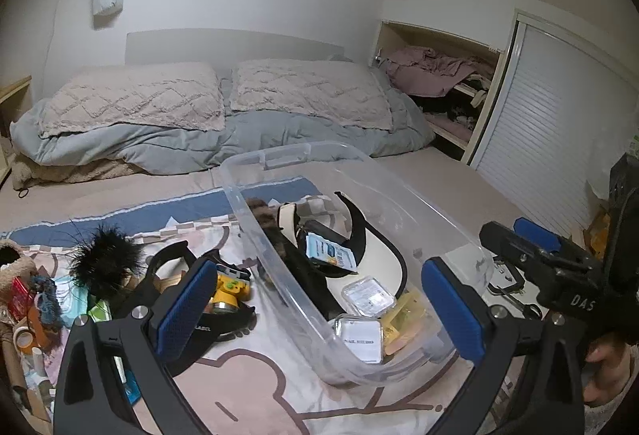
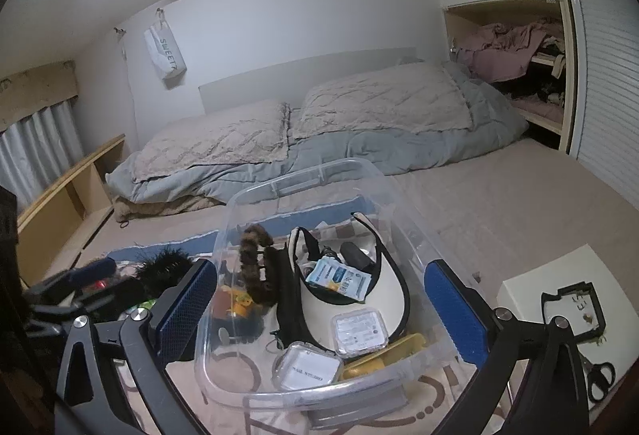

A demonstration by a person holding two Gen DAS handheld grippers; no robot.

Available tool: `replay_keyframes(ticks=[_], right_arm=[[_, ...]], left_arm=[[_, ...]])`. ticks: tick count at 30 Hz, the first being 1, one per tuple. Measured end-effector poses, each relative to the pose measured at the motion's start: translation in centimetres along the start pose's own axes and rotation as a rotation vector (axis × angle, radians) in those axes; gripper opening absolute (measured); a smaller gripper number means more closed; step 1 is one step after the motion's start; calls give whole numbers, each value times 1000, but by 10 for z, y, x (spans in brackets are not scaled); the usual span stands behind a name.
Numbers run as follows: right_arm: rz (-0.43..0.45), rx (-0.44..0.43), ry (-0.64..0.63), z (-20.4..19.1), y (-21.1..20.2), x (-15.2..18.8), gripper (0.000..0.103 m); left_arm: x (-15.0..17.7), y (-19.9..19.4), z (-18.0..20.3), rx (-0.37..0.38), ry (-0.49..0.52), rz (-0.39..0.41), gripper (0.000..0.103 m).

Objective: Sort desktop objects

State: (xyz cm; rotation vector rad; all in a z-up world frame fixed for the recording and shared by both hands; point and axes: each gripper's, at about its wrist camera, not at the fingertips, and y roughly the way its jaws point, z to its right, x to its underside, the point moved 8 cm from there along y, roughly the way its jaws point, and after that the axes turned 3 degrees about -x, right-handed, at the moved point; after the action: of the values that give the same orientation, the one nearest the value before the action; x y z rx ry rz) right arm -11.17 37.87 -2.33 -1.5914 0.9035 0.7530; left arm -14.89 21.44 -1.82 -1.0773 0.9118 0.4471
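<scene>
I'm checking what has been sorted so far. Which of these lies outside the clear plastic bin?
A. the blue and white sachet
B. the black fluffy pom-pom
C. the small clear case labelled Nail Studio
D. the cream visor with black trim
B: the black fluffy pom-pom lies on the patterned blanket, left of the clear plastic bin.

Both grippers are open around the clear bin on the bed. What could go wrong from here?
1. The clear bin sits on soft bedding, so a nudge from the right gripper could tip it.
2. The left gripper could snag the black strap beside the yellow toy.
3. The scissors lie close to the right gripper.
</scene>
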Motion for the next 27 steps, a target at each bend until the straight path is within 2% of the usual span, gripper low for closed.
replay_keyframes(ticks=[9,27], right_arm=[[14,56,-33,5,3,6,103],[26,60,-46,9,2,4,103]], left_arm=[[-4,-6,-11,-6,-13,31,103],[-8,-6,-16,-12,-6,44,103]])
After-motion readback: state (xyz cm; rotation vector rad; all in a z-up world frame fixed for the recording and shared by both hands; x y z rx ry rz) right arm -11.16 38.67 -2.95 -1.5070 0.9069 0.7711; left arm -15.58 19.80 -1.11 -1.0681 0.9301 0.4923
